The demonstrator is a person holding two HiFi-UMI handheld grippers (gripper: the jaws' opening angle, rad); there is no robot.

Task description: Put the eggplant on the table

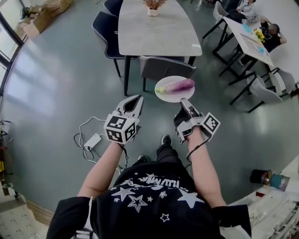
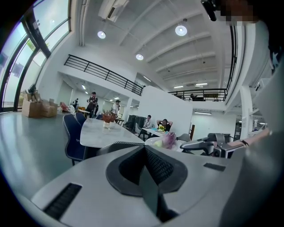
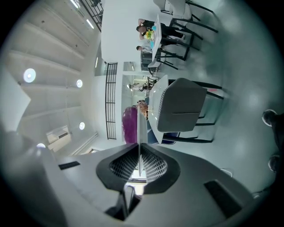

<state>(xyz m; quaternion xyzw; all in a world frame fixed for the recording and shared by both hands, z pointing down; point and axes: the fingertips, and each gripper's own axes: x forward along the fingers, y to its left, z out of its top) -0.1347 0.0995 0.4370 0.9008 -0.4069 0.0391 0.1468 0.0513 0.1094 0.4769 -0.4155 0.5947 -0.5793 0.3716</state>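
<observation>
Eggplant [image 1: 181, 85]: purple, green stem end to the left in the head view. It lies lengthwise on a white plate [image 1: 169, 97] and is the only item on it. It is not on the table [image 1: 156, 32].

Plate: held up off the floor on the person's side of the table, just short of its near edge and over or just in front of the grey chair [image 1: 166, 66] pushed in there. The plate's height relative to the tabletop cannot be read from above. In the left gripper view it appears roughly level with the table surface.

Right gripper [image 1: 183, 99]: clamped on the near rim of the plate. Its own view shows the thin white rim edge-on between the closed pads, with the eggplant [image 3: 129, 125] beyond on the left face. This gripper alone carries the plate.

Left gripper [image 1: 136, 99]: jaws brought together with nothing between them. It is held beside the plate, to its left and apart from it, and takes no part in the carry.

Table: pale top, mostly bare at the near end. A small potted plant [image 1: 153, 6] stands at the far end, well apart from where the plate would arrive.

Progress, as judged: the eggplant is up and in transit, and the placing itself is not done. What remains is to bring the plate over the near end of the table, past the chair back, and set the load down. A one-sided grip on the rim could let the plate tip and the eggplant roll.
</observation>
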